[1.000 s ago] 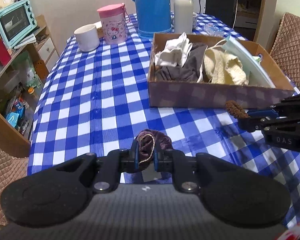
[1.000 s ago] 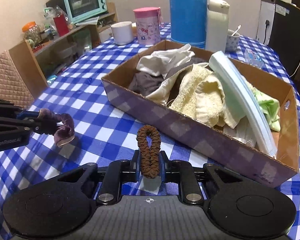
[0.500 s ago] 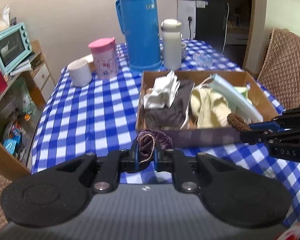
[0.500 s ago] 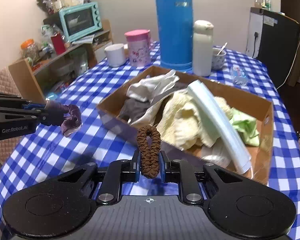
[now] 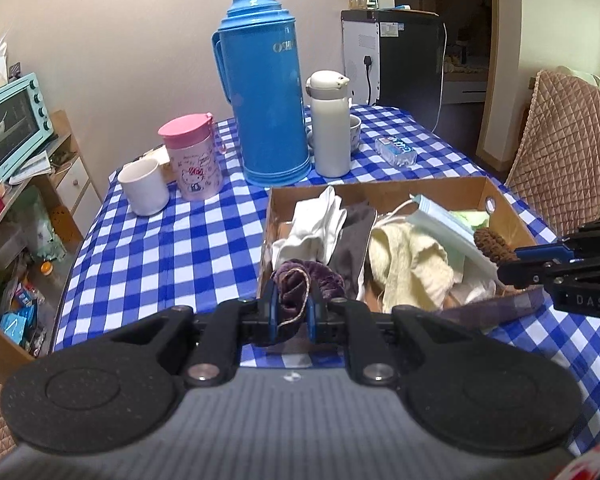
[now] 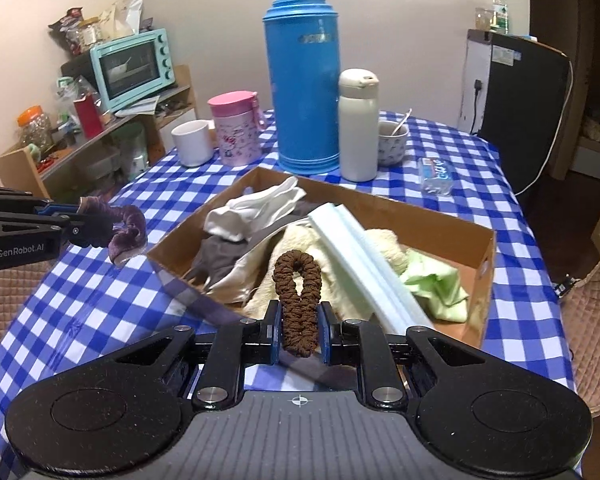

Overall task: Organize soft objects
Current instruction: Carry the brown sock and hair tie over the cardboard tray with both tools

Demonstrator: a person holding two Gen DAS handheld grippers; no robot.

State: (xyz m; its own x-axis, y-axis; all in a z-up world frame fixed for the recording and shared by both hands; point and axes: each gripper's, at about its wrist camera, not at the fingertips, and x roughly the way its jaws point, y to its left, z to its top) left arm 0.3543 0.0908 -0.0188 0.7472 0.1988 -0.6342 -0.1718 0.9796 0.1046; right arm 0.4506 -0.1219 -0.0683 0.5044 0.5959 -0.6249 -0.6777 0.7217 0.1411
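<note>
A: Left gripper [image 5: 291,307]: the two fingers are nearly closed, pinching a purple scrunchie [image 5: 306,280]. Most of the fabric bunches up above the pads and a fold hangs below them.

B: And the right gripper [image 6: 300,330]?

A: Same narrow gap, clamped on a brown scrunchie [image 6: 298,300]. The loop stands upright out of the pads, caught only at its lower end.

B: Where do they sit against the box?

A: In the right wrist view the brown one hangs over the near edge of the cardboard box [image 6: 486,264], above the cream towel [image 6: 384,248]. The purple one, seen at 9 o'clock there, is outside the box's left wall, over the checked tablecloth [image 6: 100,304].

B: So what can go wrong?

A: My guess is that if the left one lets go where it is, the purple scrunchie lands on the table, not in the box. It needs to travel toward 3 o'clock first.

B: The brown one?

A: The grip is small. A jerk may let the elastic squirm out and drop short of the wall, at 6 o'clock.

B: Anything about the box itself?

A: It's full: white cloth [image 6: 260,208], grey cloth [image 6: 220,256], a long pale blue pad [image 6: 364,260], green cloth [image 6: 436,280]. A scrunchie set on that sloping pad may roll off. Fingers dipping low could snag the towel and drag it out.

B: Beyond the box?

A: A blue thermos [image 6: 302,80] and white bottle [image 6: 358,124] stand at 12 o'clock, just behind the far wall. An overshoot could knock them.
</note>
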